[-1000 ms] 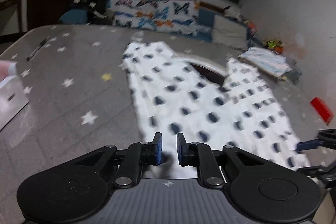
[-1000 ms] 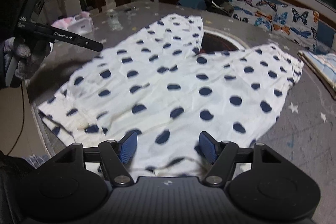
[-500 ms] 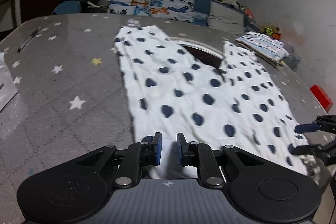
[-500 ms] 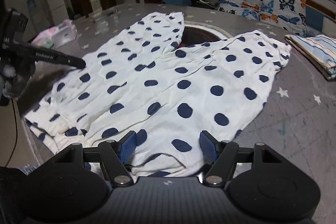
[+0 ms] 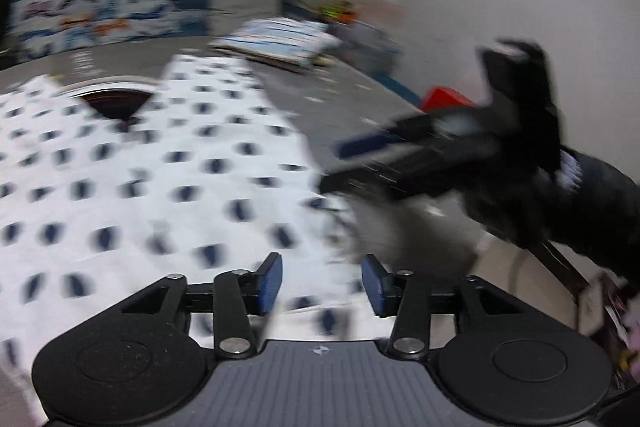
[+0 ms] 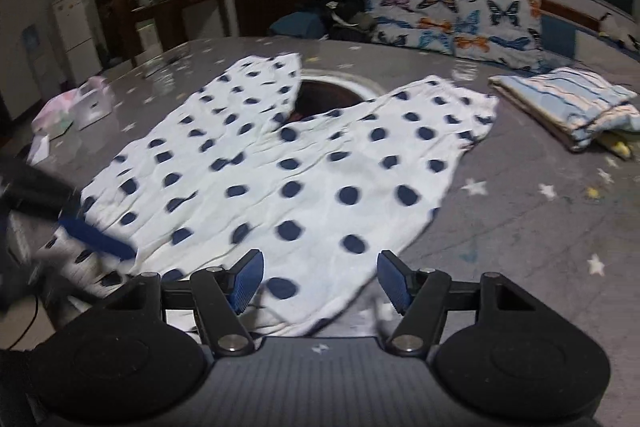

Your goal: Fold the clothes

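A white garment with dark blue polka dots (image 6: 304,163) lies spread flat on the grey star-patterned worktop (image 6: 532,211), lightly creased. Its two far sections splay apart in a V, baring a dark round opening (image 6: 328,95) in the worktop between them

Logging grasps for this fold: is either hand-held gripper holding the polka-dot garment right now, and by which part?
Nothing is held. The left hand-held gripper and the right hand-held gripper both stand open over the near edge of the polka-dot garment.
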The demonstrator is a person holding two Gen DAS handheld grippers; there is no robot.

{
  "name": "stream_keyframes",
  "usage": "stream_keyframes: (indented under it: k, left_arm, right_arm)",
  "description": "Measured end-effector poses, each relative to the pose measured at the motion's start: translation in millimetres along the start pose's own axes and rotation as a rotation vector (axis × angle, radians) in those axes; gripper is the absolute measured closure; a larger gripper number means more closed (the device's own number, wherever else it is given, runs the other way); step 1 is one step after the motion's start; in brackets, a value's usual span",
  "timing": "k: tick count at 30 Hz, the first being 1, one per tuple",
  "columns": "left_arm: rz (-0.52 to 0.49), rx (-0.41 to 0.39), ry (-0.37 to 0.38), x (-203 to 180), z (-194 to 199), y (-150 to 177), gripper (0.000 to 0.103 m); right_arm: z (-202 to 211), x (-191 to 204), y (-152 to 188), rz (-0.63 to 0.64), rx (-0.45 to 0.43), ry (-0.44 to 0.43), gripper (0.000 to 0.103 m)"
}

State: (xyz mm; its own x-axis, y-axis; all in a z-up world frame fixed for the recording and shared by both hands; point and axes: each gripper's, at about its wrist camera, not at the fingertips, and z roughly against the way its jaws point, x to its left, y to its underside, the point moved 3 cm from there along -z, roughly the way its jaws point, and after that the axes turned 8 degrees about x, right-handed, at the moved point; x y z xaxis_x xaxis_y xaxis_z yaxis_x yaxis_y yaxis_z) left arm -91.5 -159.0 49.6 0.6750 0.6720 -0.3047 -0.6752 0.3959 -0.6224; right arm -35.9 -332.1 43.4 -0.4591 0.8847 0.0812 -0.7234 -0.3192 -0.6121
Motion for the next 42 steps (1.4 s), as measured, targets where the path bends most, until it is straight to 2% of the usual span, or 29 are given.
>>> stream_keyframes:
  k: [3, 10, 12, 13, 14, 17, 22, 32, 36, 39, 40, 41, 42]
  left_arm:
    - [-0.053, 0.036, 0.016, -20.0, -17.7, -1.8, 0.054]
    - [-0.125, 0.099, -0.038, -35.0, -48.1, 2.0, 0.056]
    - [-0.144, 0.108, -0.05, -35.7, -52.4, 4.4, 0.062]
    - [-0.145, 0.11, -0.053, -34.1, -53.0, 4.5, 0.071]
    - [-0.14, 0.111, -0.055, -31.3, -52.6, 4.0, 0.079]
    - [-0.071, 0.107, -0.005, -16.5, -46.4, -2.5, 0.089]
    - [0.022, 0.055, 0.057, 1.3, -26.4, -11.6, 0.09]
    - [0.154, 0.006, 0.125, 26.9, -9.5, -19.6, 0.091]
    - [0.18, 0.003, 0.134, 33.5, -8.2, -19.2, 0.091]
    - [0.193, -0.001, 0.138, 37.5, -6.6, -17.3, 0.091]
    - [0.196, -0.002, 0.139, 38.2, -5.7, -16.7, 0.091]
    - [0.197, -0.004, 0.139, 38.5, -4.8, -16.1, 0.091]
    - [0.199, -0.008, 0.14, 38.6, -3.4, -15.6, 0.091]
  right_arm:
    - [2.1, -14.1, -2.5, -0.033, -0.003, 0.026, 0.038]
    - [-1.3, -50.9, -10.9, -0.113, -0.012, 0.074, 0.04]
    - [-5.1, -61.6, -16.1, -0.134, -0.013, 0.085, 0.041]
    - [-7.9, -68.0, -19.5, -0.147, -0.014, 0.092, 0.044]
    - [-10.8, -74.6, -23.1, -0.161, -0.014, 0.098, 0.045]
    - [-23.9, -96.5, -36.3, -0.21, -0.017, 0.116, 0.049]
    - [-54.5, -134.3, -68.2, -0.3, -0.03, 0.133, 0.058]
    - [-124.8, -183.3, -141.2, -0.377, -0.047, 0.146, 0.059]
    - [-147.3, -189.9, -156.5, -0.383, -0.036, 0.16, 0.059]
    - [-160.5, -187.9, -162.8, -0.366, -0.031, 0.197, 0.064]
    - [-162.4, -186.2, -164.1, -0.357, -0.03, 0.208, 0.069]
    - [-164.1, -184.7, -165.4, -0.348, -0.028, 0.218, 0.08]
    - [-164.8, -183.6, -166.8, -0.343, -0.022, 0.228, 0.086]
